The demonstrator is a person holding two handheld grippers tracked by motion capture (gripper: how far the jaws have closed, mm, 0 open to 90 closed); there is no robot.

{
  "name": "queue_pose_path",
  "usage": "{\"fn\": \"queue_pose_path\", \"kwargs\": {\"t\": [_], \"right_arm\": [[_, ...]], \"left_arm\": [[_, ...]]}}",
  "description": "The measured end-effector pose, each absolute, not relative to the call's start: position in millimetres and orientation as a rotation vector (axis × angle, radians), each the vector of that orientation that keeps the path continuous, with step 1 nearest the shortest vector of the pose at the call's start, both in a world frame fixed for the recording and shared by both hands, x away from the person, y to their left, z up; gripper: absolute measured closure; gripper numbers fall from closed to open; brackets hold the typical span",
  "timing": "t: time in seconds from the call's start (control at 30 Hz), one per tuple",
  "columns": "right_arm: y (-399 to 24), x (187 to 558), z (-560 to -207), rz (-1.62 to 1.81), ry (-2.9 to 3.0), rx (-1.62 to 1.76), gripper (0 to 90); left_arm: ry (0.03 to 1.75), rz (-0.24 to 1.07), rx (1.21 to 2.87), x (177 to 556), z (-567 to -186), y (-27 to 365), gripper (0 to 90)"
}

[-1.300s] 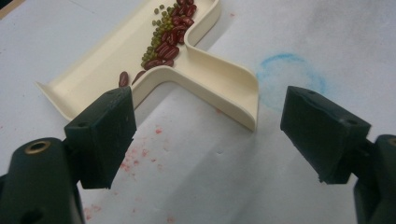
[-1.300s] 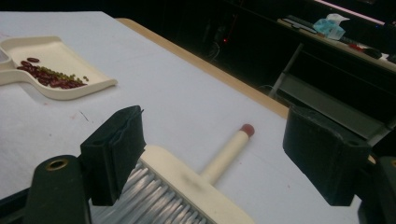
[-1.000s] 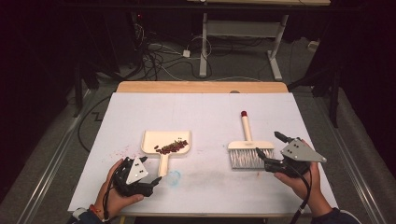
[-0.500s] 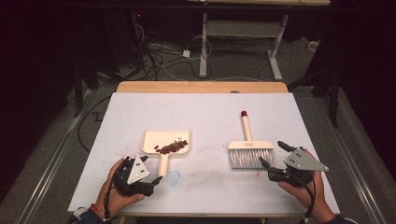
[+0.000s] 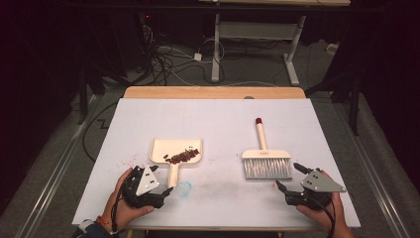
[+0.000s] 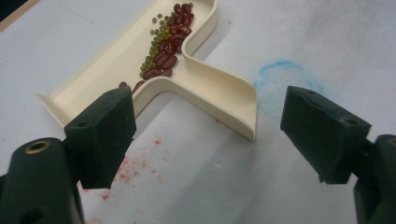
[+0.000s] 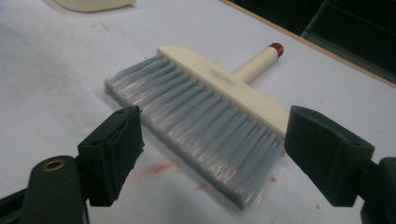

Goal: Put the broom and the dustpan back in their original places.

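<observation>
A cream dustpan lies left of centre on the white table, with red and green beans piled inside it. My left gripper rests open just in front of its handle, jaws wide apart and empty. The beans sit near the pan's back wall. A cream brush with grey bristles and a red-tipped handle lies right of centre. My right gripper is open a little in front of and to the right of the bristles, touching nothing.
The table is covered with white paper, with a faint blue scribble and red specks near the dustpan. A wooden edge runs along the far side. Cables and desk legs lie on the floor beyond.
My right gripper has drawn back from the brush toward the table's front edge, still open. The left gripper, dustpan and brush have stayed put.
</observation>
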State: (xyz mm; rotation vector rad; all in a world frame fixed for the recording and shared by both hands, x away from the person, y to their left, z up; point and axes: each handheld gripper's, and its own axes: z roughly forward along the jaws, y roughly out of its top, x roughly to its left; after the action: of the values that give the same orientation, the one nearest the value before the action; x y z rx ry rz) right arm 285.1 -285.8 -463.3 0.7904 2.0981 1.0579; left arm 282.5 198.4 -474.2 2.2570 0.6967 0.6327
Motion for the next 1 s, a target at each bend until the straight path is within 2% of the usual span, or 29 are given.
{"fn": "queue_pose_path", "kwargs": {"t": [1.0], "right_arm": [[-283.5,280.6,-459.6,1.075,2.072,0.778,20.0]], "left_arm": [[0.691,0.621,2.26,280.9,-474.9,197.9,18.3]]}}
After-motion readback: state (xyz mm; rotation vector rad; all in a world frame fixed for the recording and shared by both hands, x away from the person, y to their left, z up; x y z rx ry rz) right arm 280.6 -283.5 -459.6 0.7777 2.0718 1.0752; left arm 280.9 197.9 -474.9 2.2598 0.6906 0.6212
